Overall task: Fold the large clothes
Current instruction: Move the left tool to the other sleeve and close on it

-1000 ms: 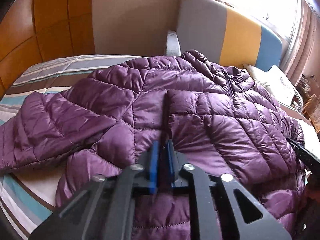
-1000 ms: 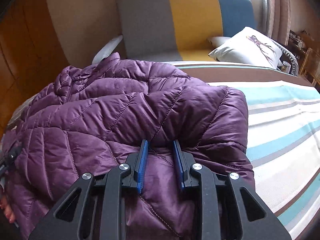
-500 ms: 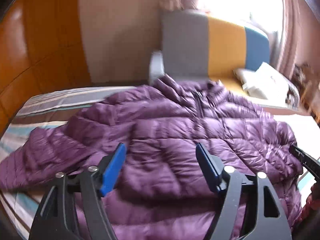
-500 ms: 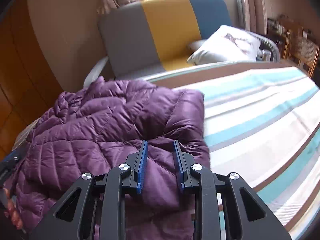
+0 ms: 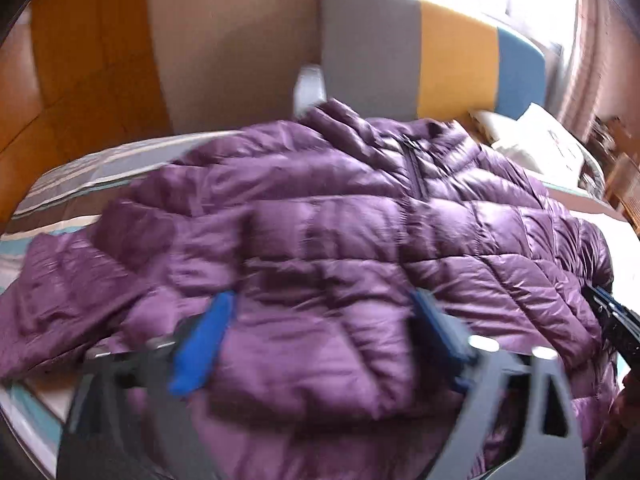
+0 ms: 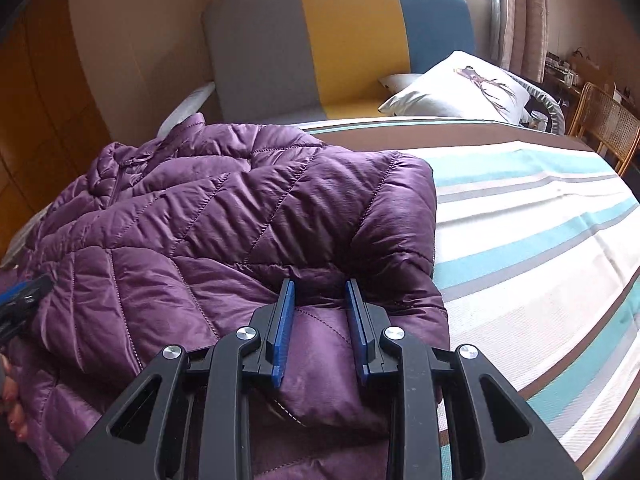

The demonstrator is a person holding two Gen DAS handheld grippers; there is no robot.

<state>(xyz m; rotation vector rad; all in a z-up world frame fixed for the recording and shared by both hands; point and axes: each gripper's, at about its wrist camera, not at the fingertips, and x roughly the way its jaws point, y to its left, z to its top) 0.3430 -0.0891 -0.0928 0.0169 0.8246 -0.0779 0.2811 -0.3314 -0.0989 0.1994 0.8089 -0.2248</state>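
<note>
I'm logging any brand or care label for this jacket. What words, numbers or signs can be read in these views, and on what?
None can be read.
Jacket: no label, logo or print shows.
Pillow: a drawn figure only, no words.
Bedspread: plain stripes.
Left wrist view: blurred, nothing legible.

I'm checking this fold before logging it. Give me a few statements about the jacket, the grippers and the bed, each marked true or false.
1. The jacket is purple and quilted. True.
2. The left gripper is clamped on the jacket. False: its jaws are opening wide, pads clear of the fabric.
3. The right gripper has a fold of the jacket between its pads. True.
4. The bed cover is plain white. False: it is striped in teal, brown, grey and white.
5. A pillow lies near the headboard. True.
6. The headboard is all grey. False: grey, yellow and blue.
</note>
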